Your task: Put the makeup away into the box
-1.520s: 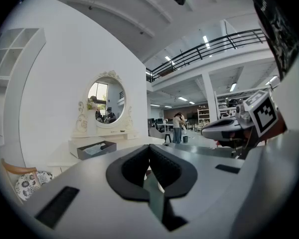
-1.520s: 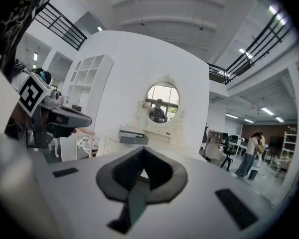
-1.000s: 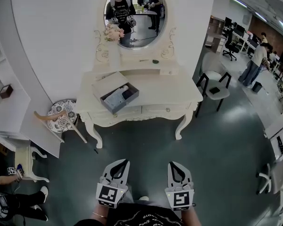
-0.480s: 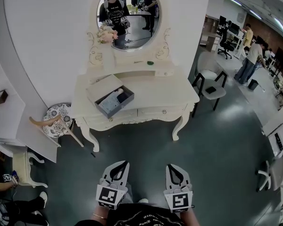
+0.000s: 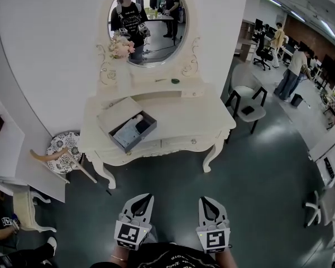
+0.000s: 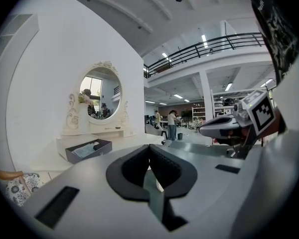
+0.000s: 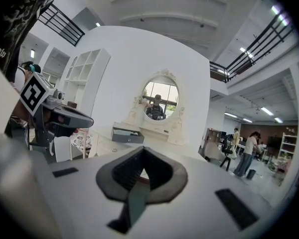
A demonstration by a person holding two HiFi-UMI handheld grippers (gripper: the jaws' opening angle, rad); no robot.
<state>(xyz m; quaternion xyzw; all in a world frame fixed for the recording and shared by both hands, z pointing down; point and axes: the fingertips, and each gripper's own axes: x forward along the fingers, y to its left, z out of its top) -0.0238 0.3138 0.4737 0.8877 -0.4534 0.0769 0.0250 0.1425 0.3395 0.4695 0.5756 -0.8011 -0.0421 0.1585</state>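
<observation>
The open box [image 5: 128,130] sits on the left of the tabletop [image 5: 190,116], seemingly part-filled, 2 small items [image 5: 175,81] behind the tabletop probably await, and the left tongs [image 5: 148,196] and right tongs [image 5: 202,199], both together and empty, hang well short of the tabletop.

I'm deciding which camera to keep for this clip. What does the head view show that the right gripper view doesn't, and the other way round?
Only the head view: the inside of the box, with items lying in it, and the marker cube on the right gripper.
Only the right gripper view: the wall shelves, the balcony railing, and the claw tips close up, pressed together with nothing between them.
Both: the dressing table, the oval mirror, the box standing on the table, and people off to the right.
</observation>
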